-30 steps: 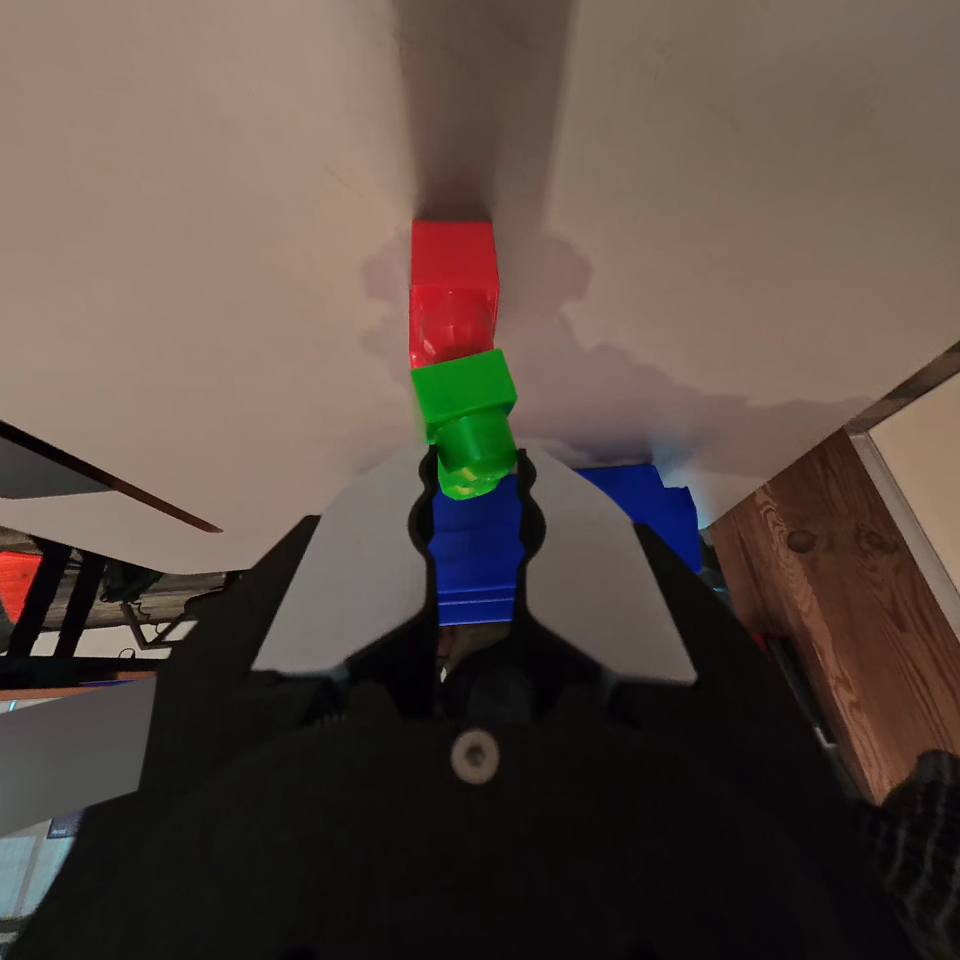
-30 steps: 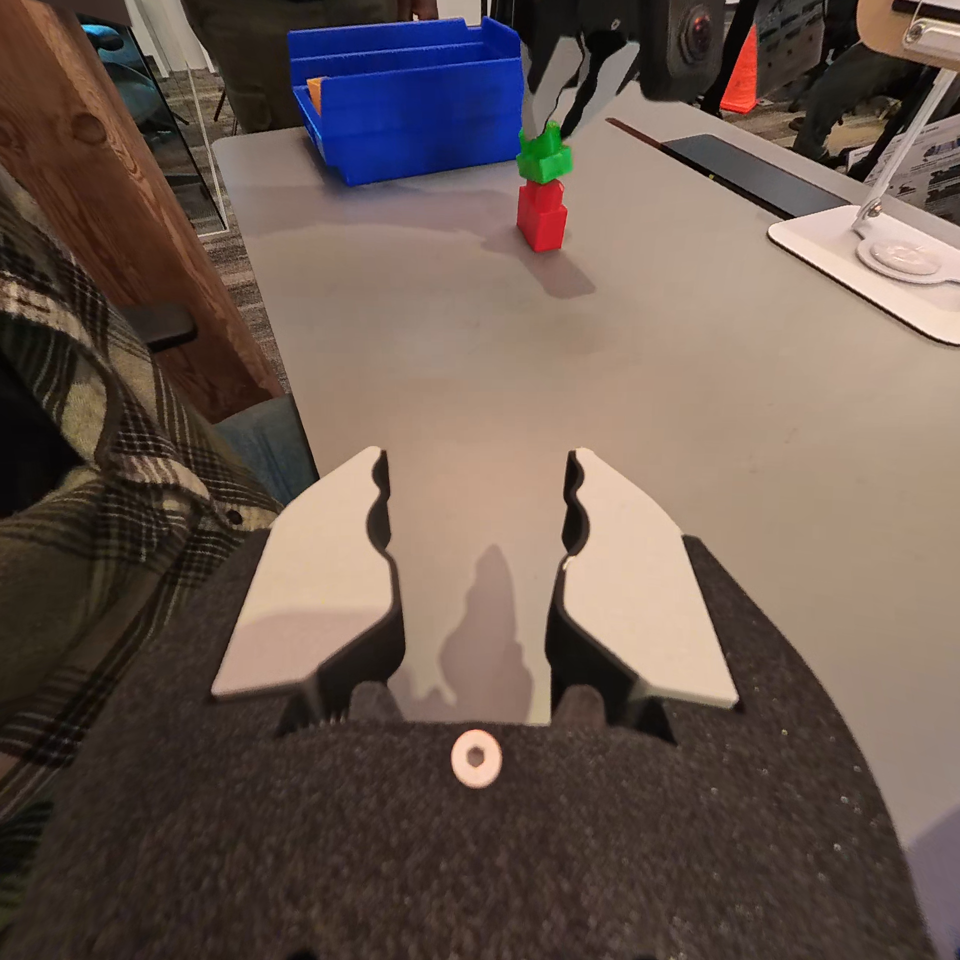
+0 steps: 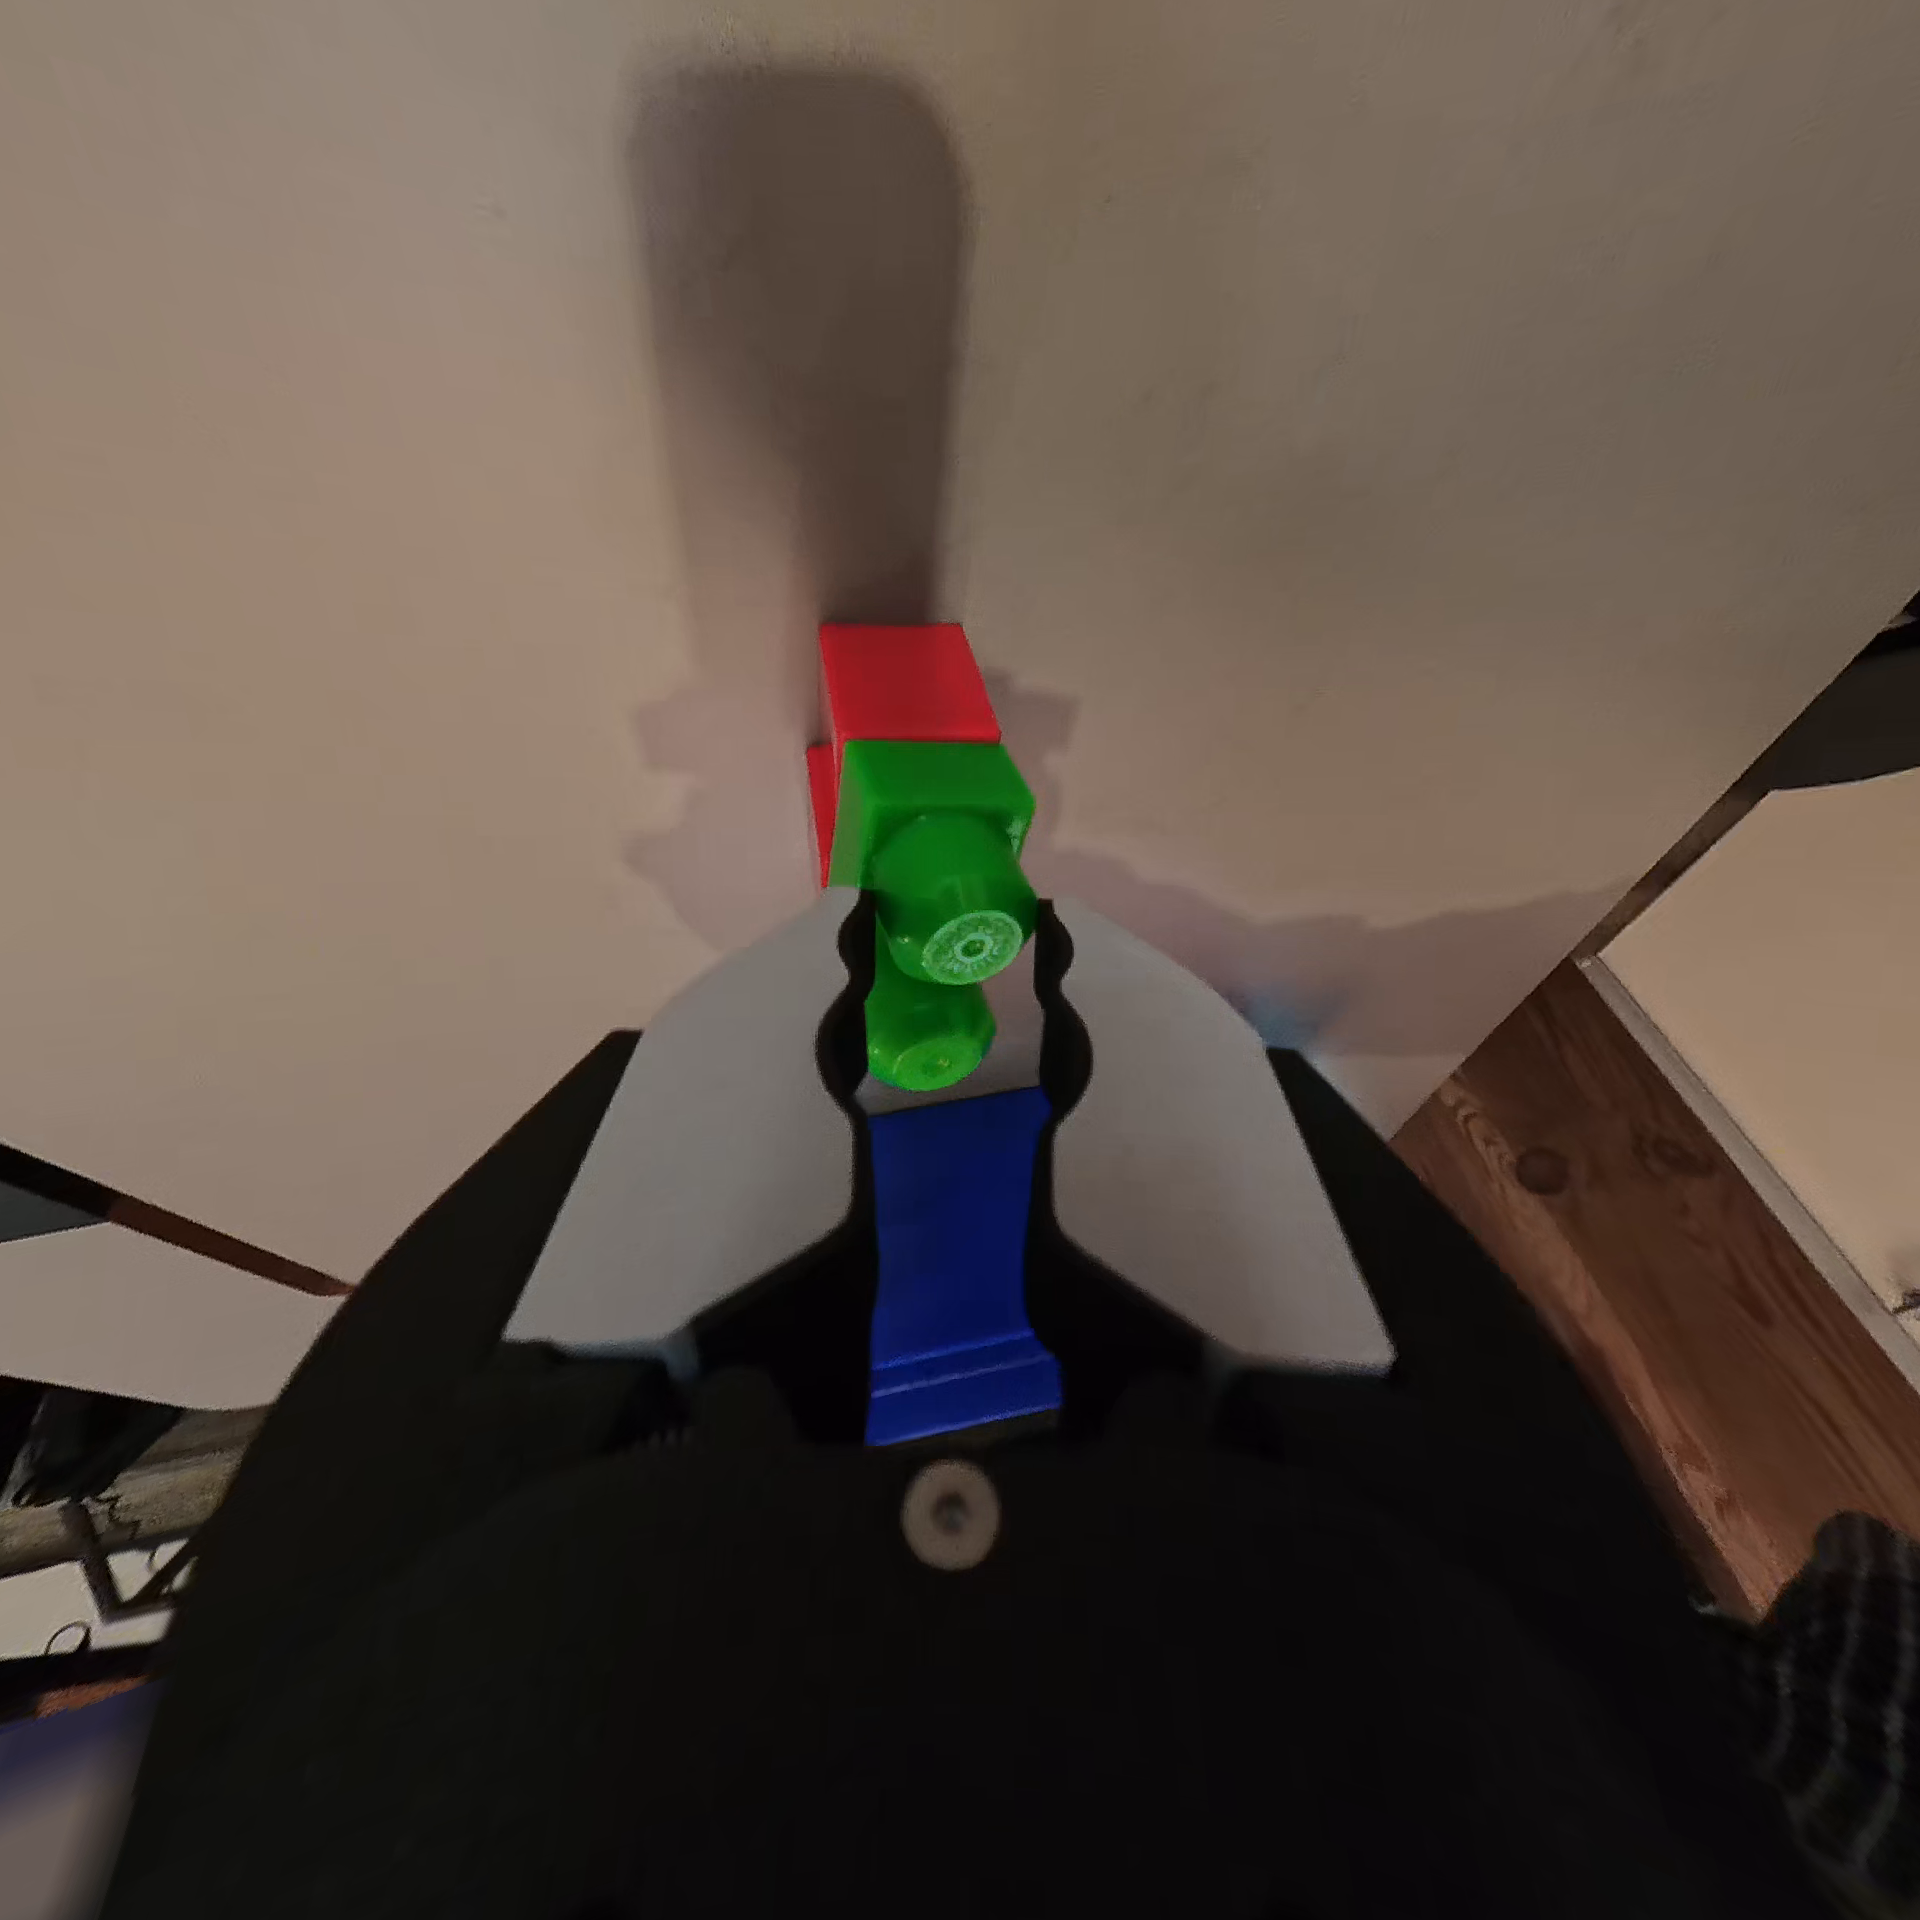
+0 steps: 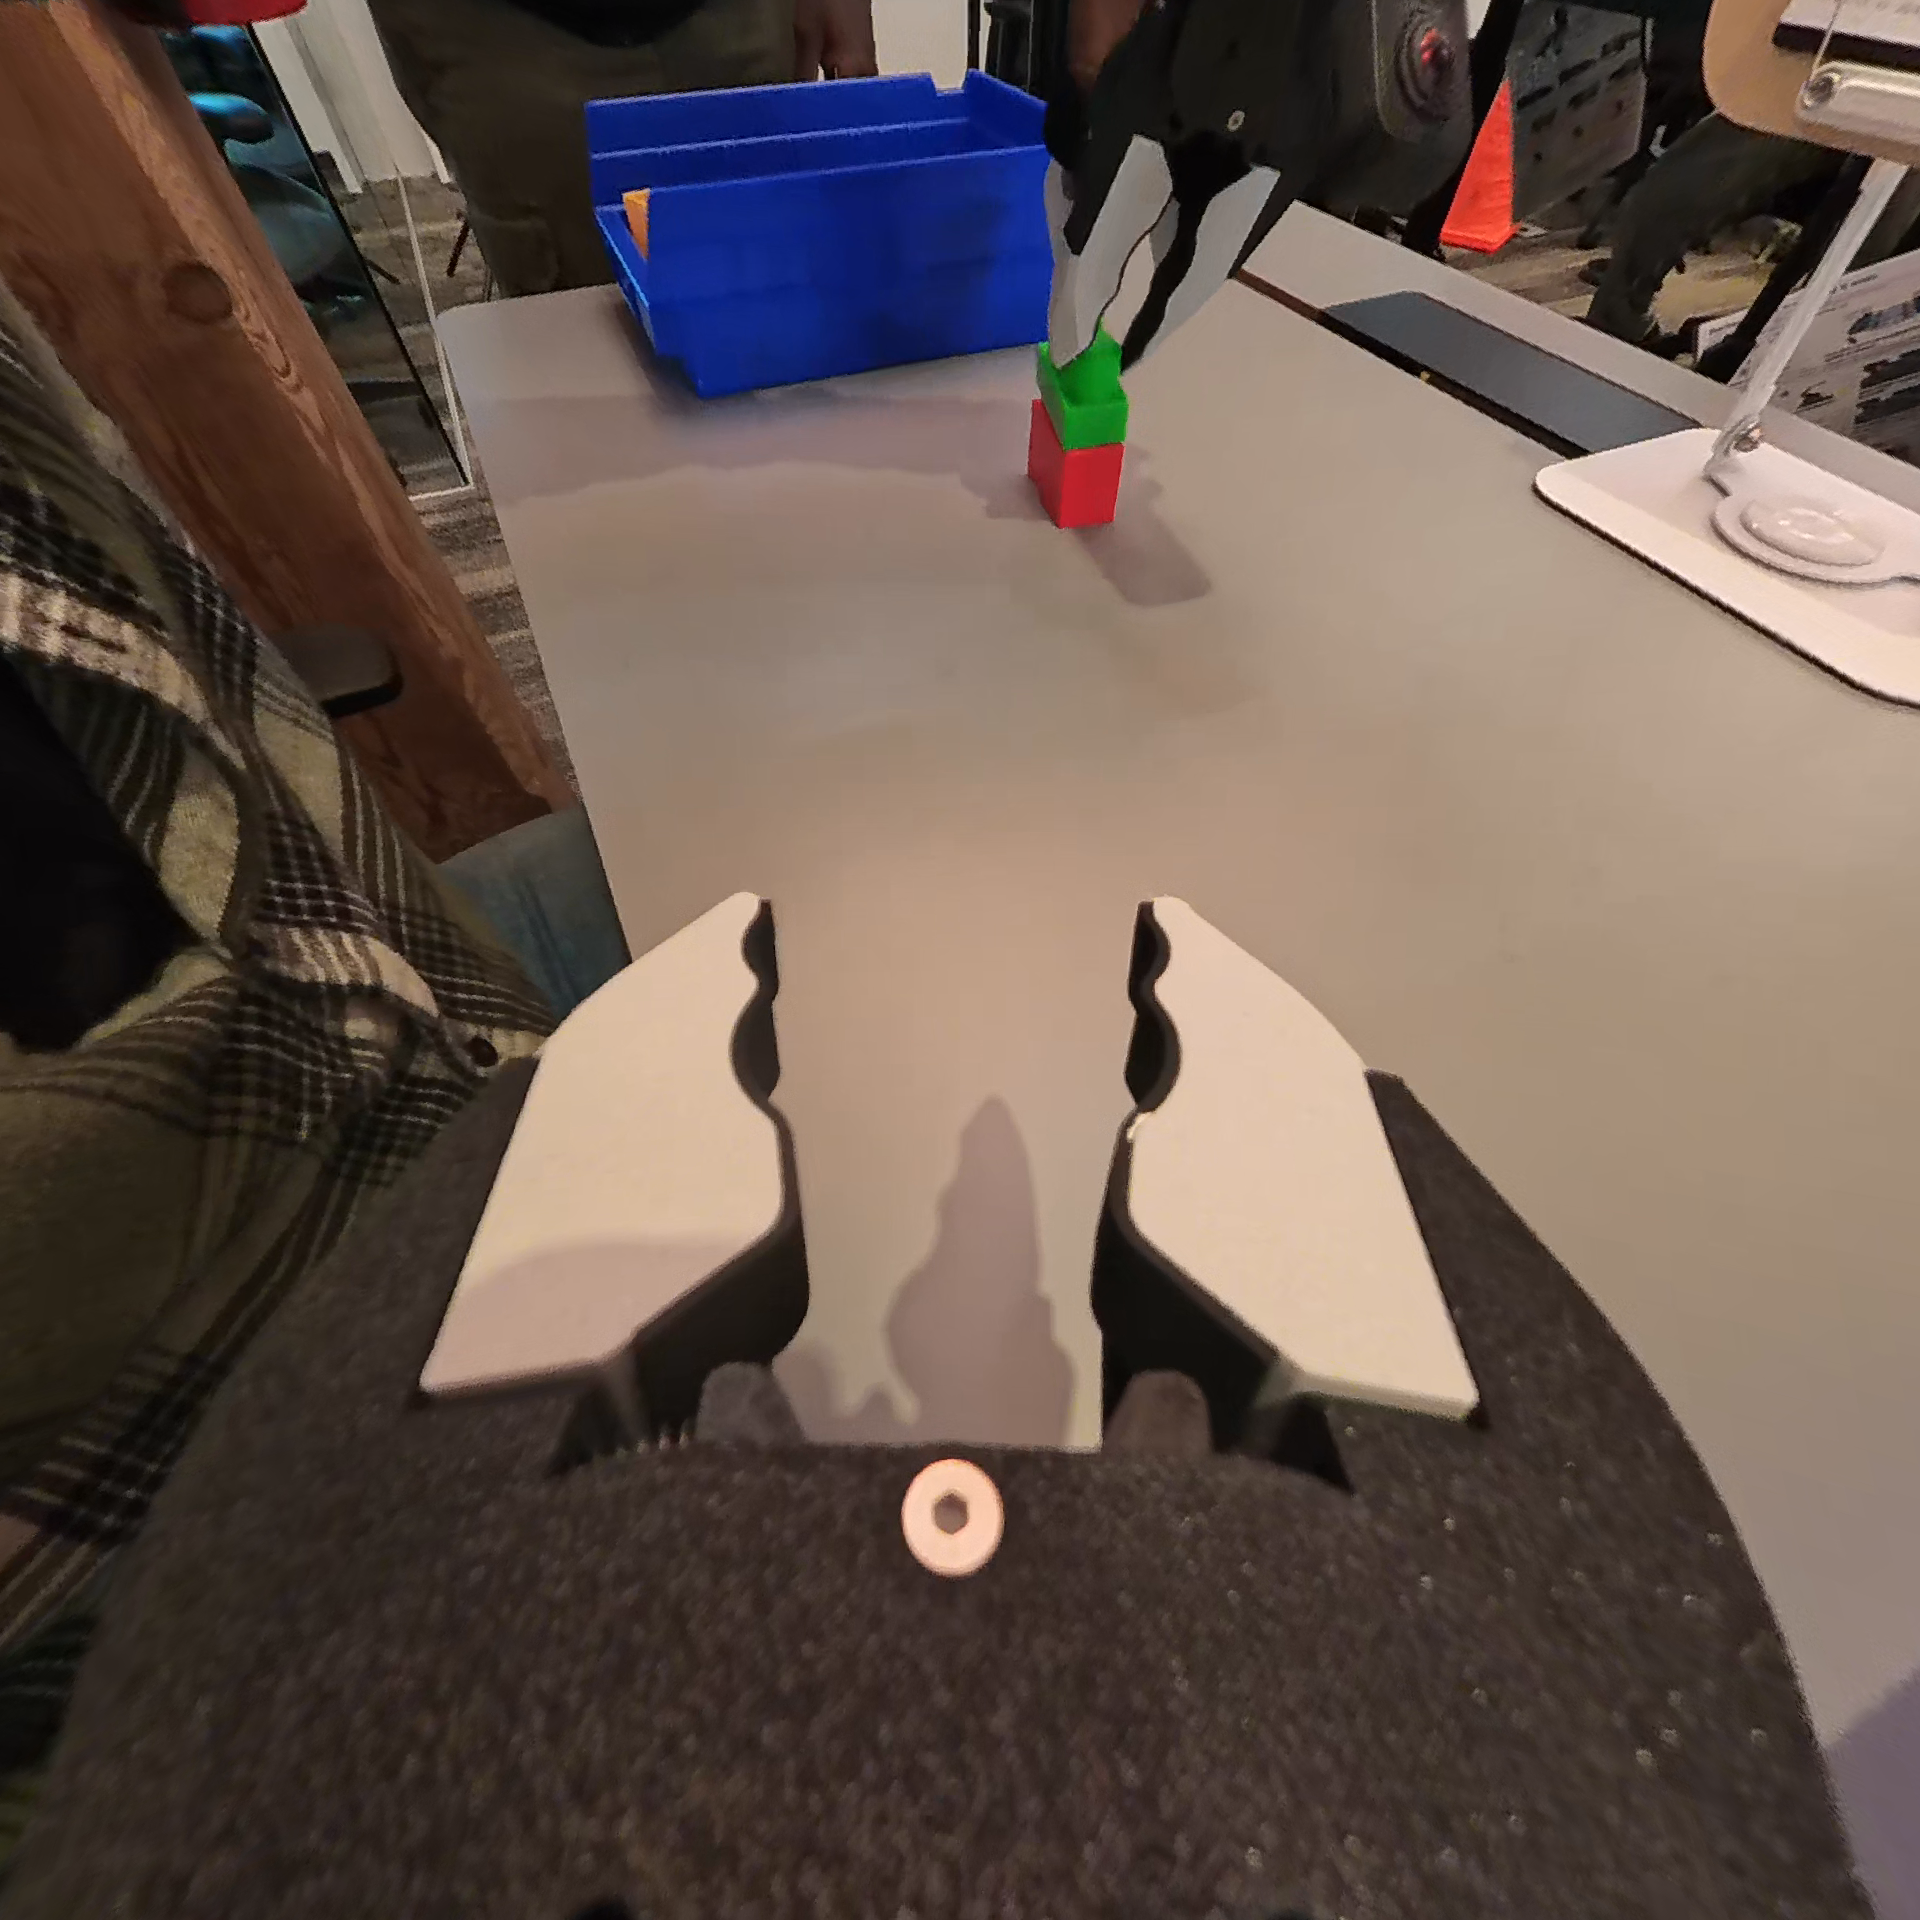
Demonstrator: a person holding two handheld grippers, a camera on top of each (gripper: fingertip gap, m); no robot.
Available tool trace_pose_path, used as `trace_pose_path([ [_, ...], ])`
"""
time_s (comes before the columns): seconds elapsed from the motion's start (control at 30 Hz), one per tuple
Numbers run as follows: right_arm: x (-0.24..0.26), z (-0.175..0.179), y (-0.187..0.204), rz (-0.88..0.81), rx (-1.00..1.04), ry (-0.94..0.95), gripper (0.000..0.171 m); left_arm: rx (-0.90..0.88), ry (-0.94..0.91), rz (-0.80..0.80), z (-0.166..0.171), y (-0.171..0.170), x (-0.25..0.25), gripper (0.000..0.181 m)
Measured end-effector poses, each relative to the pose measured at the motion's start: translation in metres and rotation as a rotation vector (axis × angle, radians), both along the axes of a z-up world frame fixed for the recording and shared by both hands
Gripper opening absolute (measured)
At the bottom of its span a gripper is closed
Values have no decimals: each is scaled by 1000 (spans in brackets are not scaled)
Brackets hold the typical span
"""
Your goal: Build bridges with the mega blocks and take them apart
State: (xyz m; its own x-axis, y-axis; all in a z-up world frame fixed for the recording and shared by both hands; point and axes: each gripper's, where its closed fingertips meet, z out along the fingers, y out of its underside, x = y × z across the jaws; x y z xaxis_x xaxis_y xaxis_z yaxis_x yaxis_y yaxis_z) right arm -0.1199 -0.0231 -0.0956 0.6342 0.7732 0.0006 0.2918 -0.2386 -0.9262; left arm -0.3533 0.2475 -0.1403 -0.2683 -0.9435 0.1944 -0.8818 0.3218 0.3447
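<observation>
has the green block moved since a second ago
Yes. In the right wrist view the green block has come down squarely onto the red block, which stands on the table; a second ago it sat tilted, higher up.

Both grippers, left gripper [image 3: 943,940] and right gripper [image 4: 954,940], have pale grey scalloped jaws, black bodies with one silver screw; the sleeve [image 4: 208,935] is green plaid.

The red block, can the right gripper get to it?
Probably yes. The right gripper is open with bare table ahead. But the green block sits on the red block, with the left gripper on it.
</observation>
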Motion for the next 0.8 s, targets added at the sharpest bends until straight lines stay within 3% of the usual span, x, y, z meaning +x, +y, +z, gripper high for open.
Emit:
trace_pose_path([
  [0.33, 1, 4, -5, -10, 6, -4, 66, -12, -75, 71, 0, -1, 2, 31],
  [0.8, -1, 7, -8, -16, 4, -19, 68, -4, -232, 127, 6, 4, 4, 50],
])
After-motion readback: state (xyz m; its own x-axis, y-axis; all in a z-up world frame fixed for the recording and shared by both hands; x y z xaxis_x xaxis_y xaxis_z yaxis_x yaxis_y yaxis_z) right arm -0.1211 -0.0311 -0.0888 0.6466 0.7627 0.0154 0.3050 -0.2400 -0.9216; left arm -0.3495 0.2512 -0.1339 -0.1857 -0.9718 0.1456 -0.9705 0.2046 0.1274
